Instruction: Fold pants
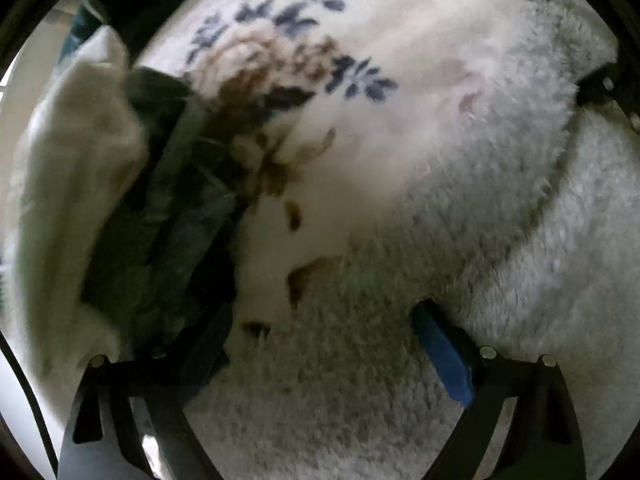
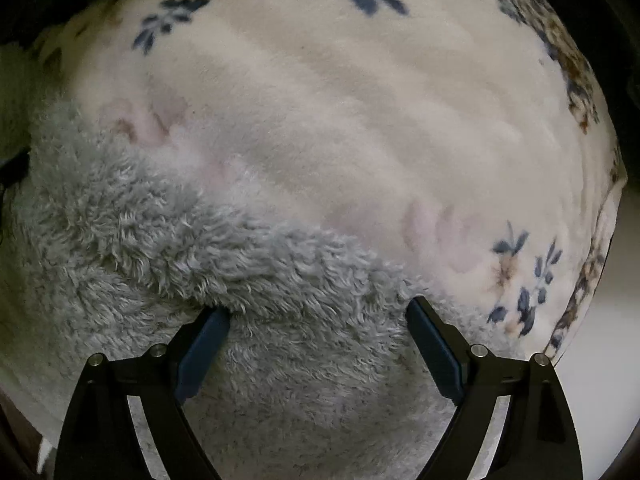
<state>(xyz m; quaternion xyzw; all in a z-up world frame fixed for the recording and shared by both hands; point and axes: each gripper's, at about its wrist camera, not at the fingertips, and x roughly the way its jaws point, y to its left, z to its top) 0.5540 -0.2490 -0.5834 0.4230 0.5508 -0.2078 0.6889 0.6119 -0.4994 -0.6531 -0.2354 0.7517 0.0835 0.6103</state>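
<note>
Hovering with both the left gripper (image 1: 324, 332) and right gripper (image 2: 318, 320) spread wide, pinching nothing, over fluffy grey pants (image 2: 240, 280) filling lower frame, folding barely starting.

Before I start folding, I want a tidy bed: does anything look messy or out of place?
Yes. A crumpled heap of dark green and white clothing lies bunched at the left edge of the floral blanket. The fluffy grey pants lie flat. Both the left gripper and right gripper are open.
</note>
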